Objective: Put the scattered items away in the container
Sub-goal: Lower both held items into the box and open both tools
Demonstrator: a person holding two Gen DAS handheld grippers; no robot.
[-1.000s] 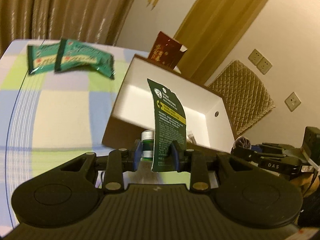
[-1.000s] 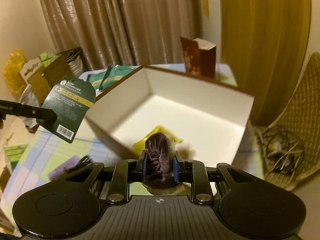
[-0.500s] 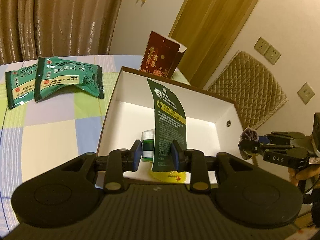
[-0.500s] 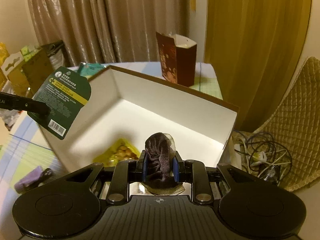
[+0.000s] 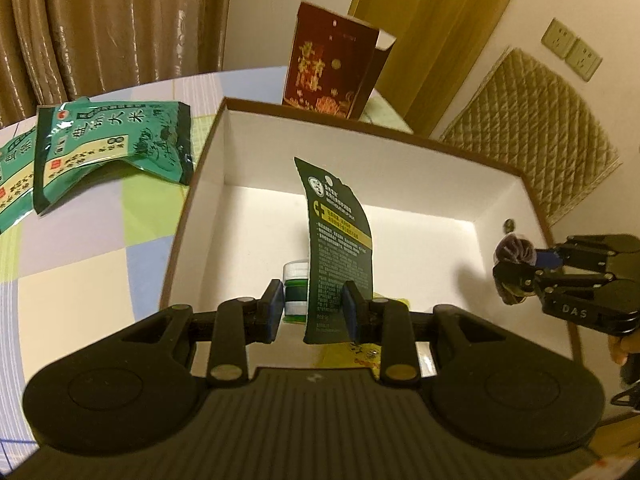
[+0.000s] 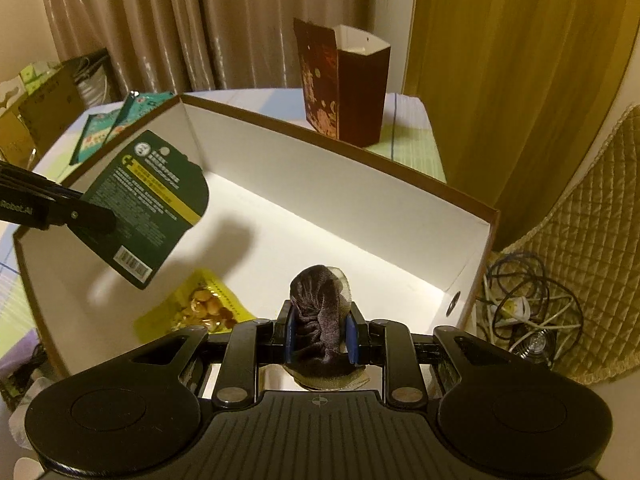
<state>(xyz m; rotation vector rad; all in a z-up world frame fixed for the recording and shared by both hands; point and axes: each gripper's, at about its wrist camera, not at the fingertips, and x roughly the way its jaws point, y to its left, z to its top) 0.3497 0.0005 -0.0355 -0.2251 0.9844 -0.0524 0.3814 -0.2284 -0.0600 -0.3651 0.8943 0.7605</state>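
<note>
The container is a box (image 5: 360, 130), brown outside and white inside (image 6: 320, 168). My left gripper (image 5: 312, 316) is shut on a dark green carded package (image 5: 338, 248) with a small green jar (image 5: 295, 292) on it, and holds it upright over the box's near side. From the right wrist view, that package (image 6: 148, 204) hangs at the left gripper (image 6: 100, 220) above the box's left part. My right gripper (image 6: 320, 332) is shut on a dark brown rolled cloth bundle (image 6: 320, 304), held over the box's right end (image 5: 514, 250). A yellow snack bag (image 6: 200, 308) lies on the box floor.
Two green rice bags (image 5: 108, 148) lie on the checked tablecloth left of the box. A dark red paper gift bag (image 6: 344, 88) stands behind the box's far wall. Tangled cables (image 6: 528, 312) and a quilted cushion (image 6: 592, 240) are on the right, off the table.
Both grippers have come forward and down over the box with their loads still held. The box now fills more of each view, and the yellow snack bag shows more fully.
</note>
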